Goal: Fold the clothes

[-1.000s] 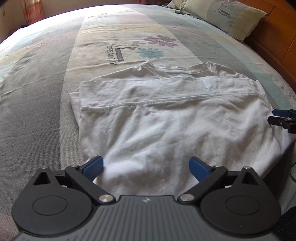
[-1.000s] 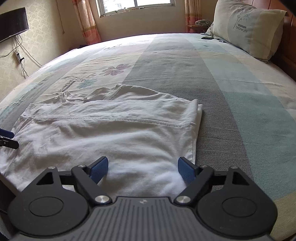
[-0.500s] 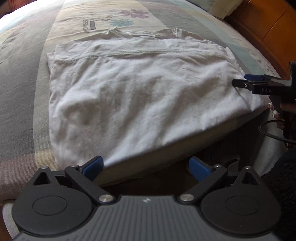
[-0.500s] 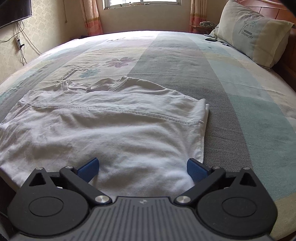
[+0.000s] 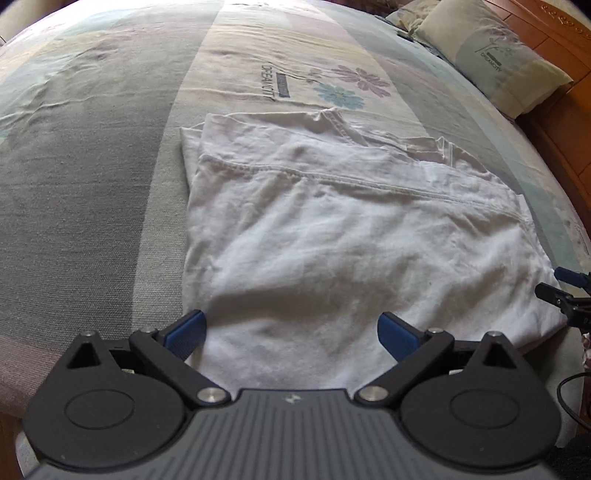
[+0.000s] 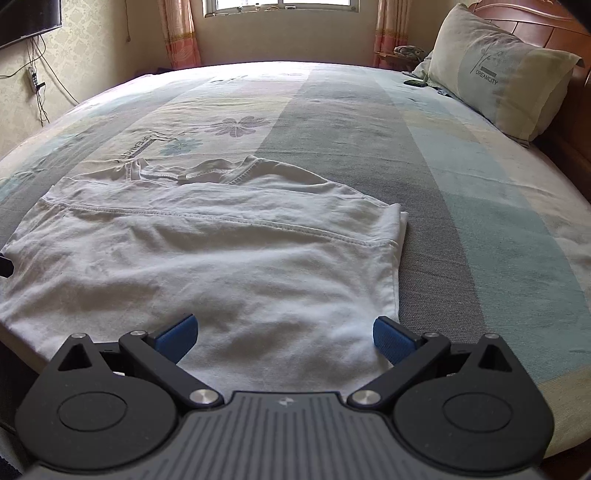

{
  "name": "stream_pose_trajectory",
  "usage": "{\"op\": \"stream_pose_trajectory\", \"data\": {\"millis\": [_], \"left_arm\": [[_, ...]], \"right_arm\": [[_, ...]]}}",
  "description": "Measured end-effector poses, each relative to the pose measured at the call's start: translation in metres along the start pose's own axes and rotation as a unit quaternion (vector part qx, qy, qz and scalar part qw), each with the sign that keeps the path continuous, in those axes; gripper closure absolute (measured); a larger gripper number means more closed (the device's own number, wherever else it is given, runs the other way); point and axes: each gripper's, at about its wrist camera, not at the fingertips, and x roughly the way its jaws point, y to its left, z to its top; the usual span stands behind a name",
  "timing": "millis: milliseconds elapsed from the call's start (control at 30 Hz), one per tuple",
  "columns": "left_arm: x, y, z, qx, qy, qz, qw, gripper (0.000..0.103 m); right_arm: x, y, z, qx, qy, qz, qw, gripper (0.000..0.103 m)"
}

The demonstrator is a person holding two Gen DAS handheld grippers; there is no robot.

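A white shirt (image 6: 207,266) lay folded once on the bed (image 6: 498,236), near its front edge, hem doubled back toward the collar. The left gripper (image 5: 291,328) and the right gripper (image 6: 282,332) each hovered over the shirt's near edge, jaws spread wide, gripping nothing. A pillow (image 6: 498,70) sat well beyond the shirt, by the headboard (image 5: 554,122).

Home bedroom, patterned bed (image 6: 498,236), pillow (image 6: 495,70), curtained window (image 6: 280,3)
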Motion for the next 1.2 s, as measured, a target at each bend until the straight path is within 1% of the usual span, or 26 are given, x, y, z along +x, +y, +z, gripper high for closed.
{"op": "stream_pose_trajectory", "data": {"millis": [67, 200, 267, 333, 400, 467, 500, 567, 667, 733, 833, 933, 1000, 1067, 1133, 1200], "left_arm": [[-0.003, 0.005, 0.002, -0.008, -0.004, 0.003, 1.0, 0.004], [-0.008, 0.014, 0.008, -0.022, -0.012, 0.004, 0.9997, 0.004], [0.002, 0.012, 0.021, -0.022, -0.018, -0.014, 0.9995, 0.004], [0.02, 0.012, 0.03, -0.028, -0.016, -0.025, 0.9991, 0.004], [0.038, 0.016, 0.034, -0.04, -0.006, -0.016, 0.9991, 0.004], [0.048, 0.021, 0.033, -0.051, 0.011, 0.017, 0.9985, 0.005], [0.05, 0.023, 0.033, -0.053, 0.015, 0.027, 0.9981, 0.005], [0.042, 0.021, 0.034, -0.048, 0.007, 0.026, 0.9985, 0.005], [0.029, 0.008, 0.042, -0.009, -0.015, 0.033, 0.9993, 0.004], [0.024, -0.004, 0.05, 0.019, -0.027, 0.026, 0.9991, 0.004], [0.032, -0.025, 0.062, 0.05, -0.035, 0.005, 0.9981, 0.004], [0.05, -0.045, 0.069, 0.076, -0.03, -0.01, 0.9966, 0.004], [0.064, -0.056, 0.067, 0.094, -0.033, -0.014, 0.995, 0.004], [0.076, -0.055, 0.067, 0.086, -0.029, -0.014, 0.9958, 0.004], [0.086, -0.05, 0.068, 0.07, -0.019, -0.015, 0.9973, 0.004], [0.094, -0.047, 0.071, 0.058, -0.01, -0.018, 0.9981, 0.004]], "right_arm": [[-0.003, -0.004, -0.005, 0.004, 0.005, -0.009, 1.0, 0.0], [-0.009, -0.01, -0.001, 0.031, -0.01, 0.011, 0.999, 0.0], [-0.009, -0.006, 0.009, 0.032, -0.025, 0.024, 0.999, 0.0], [-0.005, 0.002, 0.02, 0.025, -0.033, 0.034, 0.999, 0.0], [0.0, 0.009, 0.027, 0.017, -0.033, 0.035, 0.999, 0.0], [0.006, 0.013, 0.027, 0.013, -0.025, 0.029, 0.999, 0.0], [0.007, 0.014, 0.025, 0.008, -0.02, 0.022, 1.0, 0.0], [0.011, 0.012, 0.016, -0.004, -0.006, -0.001, 1.0, 0.0], [0.014, 0.002, 0.0, -0.007, 0.018, -0.038, 0.999, 0.0], [0.012, -0.007, 0.0, 0.017, 0.017, -0.03, 0.999, 0.0], [0.007, -0.013, 0.012, 0.048, -0.01, -0.013, 0.999, 0.0], [0.01, -0.005, 0.032, 0.035, -0.04, 0.014, 0.998, 0.0], [0.018, 0.004, 0.04, 0.02, -0.042, 0.022, 0.999, 0.0], [0.03, 0.012, 0.042, 0.004, -0.033, 0.017, 0.999, 0.0], [0.045, 0.017, 0.039, -0.009, -0.013, 0.008, 1.0, 0.0], [0.053, 0.016, 0.032, -0.011, -0.002, 0.01, 1.0, 0.0]]}}
